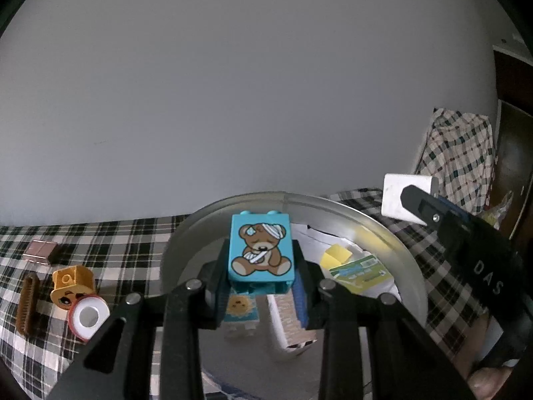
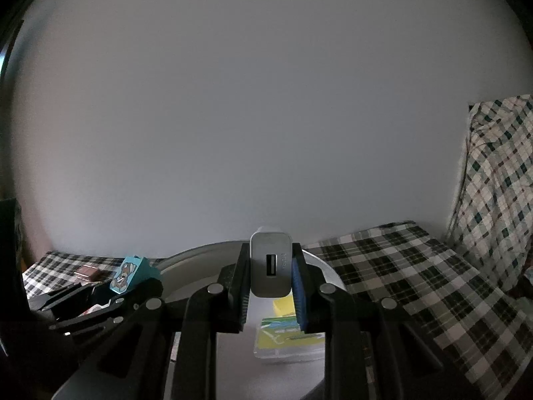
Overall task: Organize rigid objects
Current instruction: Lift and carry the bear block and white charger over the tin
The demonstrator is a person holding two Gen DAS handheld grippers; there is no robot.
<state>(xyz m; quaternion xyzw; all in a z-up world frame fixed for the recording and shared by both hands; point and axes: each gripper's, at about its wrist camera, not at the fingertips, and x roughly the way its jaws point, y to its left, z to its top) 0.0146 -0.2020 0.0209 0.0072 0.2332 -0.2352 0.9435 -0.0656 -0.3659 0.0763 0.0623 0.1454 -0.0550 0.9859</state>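
Note:
My left gripper [image 1: 261, 280] is shut on a blue toy brick with a bandaged bear [image 1: 261, 250] and holds it above a round metal tray [image 1: 383, 233]. The brick also shows in the right wrist view [image 2: 128, 275]. My right gripper [image 2: 270, 283] is shut on a white USB charger [image 2: 270, 266] over the same tray [image 2: 200, 256]; the charger shows at the right of the left wrist view [image 1: 408, 198]. In the tray lie a sun-face brick [image 1: 240, 310], a small box [image 1: 291, 320] and a yellow-green card packet [image 1: 358, 271], the packet also in the right wrist view [image 2: 288, 336].
On the plaid cloth [image 1: 133, 243] left of the tray lie an orange face brick [image 1: 71, 285], a red-white tape roll [image 1: 87, 316], a brown comb [image 1: 28, 303] and a small pink-brown box [image 1: 41, 250]. A plaid-covered pillow [image 2: 499, 180] stands at the right against the wall.

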